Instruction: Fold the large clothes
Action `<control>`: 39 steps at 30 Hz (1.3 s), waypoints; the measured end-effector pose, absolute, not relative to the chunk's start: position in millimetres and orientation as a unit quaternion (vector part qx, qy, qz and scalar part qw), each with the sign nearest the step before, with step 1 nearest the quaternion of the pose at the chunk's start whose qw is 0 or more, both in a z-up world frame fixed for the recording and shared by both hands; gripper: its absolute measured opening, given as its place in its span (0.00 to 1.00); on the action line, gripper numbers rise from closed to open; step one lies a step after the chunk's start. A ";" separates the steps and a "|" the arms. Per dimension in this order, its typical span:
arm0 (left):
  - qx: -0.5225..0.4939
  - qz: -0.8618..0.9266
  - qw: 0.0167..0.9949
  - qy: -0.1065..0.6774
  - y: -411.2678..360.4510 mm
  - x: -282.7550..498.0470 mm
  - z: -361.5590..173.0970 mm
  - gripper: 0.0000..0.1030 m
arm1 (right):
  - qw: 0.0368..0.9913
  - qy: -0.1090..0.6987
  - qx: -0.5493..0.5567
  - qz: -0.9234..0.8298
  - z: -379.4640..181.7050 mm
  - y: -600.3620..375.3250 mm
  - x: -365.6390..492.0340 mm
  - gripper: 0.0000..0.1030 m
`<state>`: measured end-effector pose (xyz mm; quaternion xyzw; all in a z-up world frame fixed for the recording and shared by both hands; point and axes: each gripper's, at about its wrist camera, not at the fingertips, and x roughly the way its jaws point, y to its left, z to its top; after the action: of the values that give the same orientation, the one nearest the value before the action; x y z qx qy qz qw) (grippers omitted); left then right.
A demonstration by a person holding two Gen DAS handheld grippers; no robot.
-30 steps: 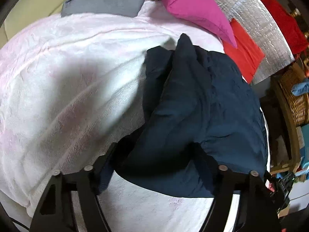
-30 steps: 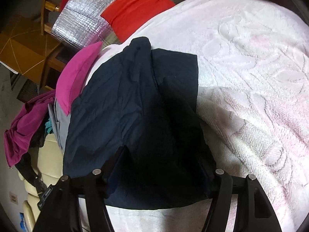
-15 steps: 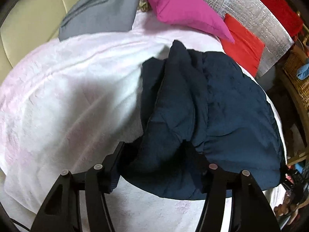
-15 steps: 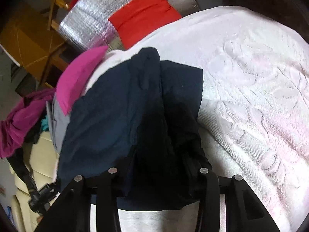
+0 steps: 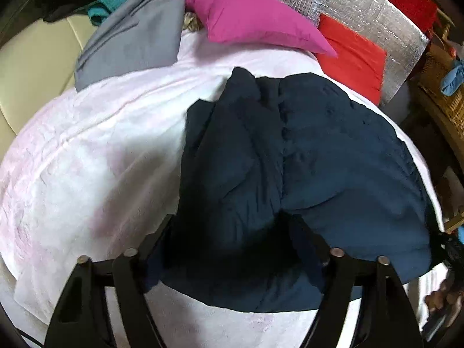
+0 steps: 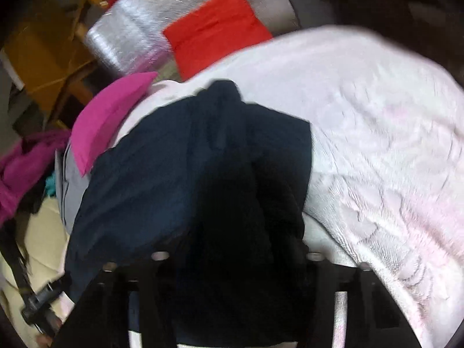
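— Where do you have the navy garment (image 5: pixel 304 156)?

— On the white bed cover (image 5: pixel 87 156). Your left gripper (image 5: pixel 232 240) and right gripper (image 6: pixel 232 249) each have fingers spread wide with its near edge bunched between them; whether they pinch it, I cannot tell.

— Next?

— Probably carry that edge forward, evenly.

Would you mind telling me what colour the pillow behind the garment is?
The pointed fabric pillow is magenta pink, clearest in the left wrist view.
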<state>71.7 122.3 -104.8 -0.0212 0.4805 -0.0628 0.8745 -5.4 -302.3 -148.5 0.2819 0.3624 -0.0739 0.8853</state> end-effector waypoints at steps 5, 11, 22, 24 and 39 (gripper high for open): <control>0.013 -0.047 0.868 0.493 116.2 78.9 -117.2 0.75 | 0.869 0.393 0.289 -0.079 -162.8 -305.1 -0.4 0.47; -0.013 -0.046 0.870 0.491 127.5 75.6 -109.7 0.76 | 0.860 0.363 0.351 -0.068 -155.3 -322.9 -20.2 0.48; 0.037 -0.051 0.922 0.383 125.2 31.8 -59.8 0.77 | 0.863 0.248 0.429 -0.099 -131.0 -358.4 -79.3 0.76; 0.033 -0.073 0.921 0.382 128.1 26.4 -58.4 0.78 | 0.856 0.235 0.454 -0.074 -131.2 -361.0 -90.3 0.78; -0.143 -0.194 0.810 0.534 135.7 13.2 -101.7 0.79 | 0.775 0.312 0.546 0.067 -180.9 -312.1 -98.0 0.84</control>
<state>13.2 135.7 -101.7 -0.1427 0.5345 -0.1944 0.8100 -98.0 -312.1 -180.9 0.5455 0.3123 0.0668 0.7748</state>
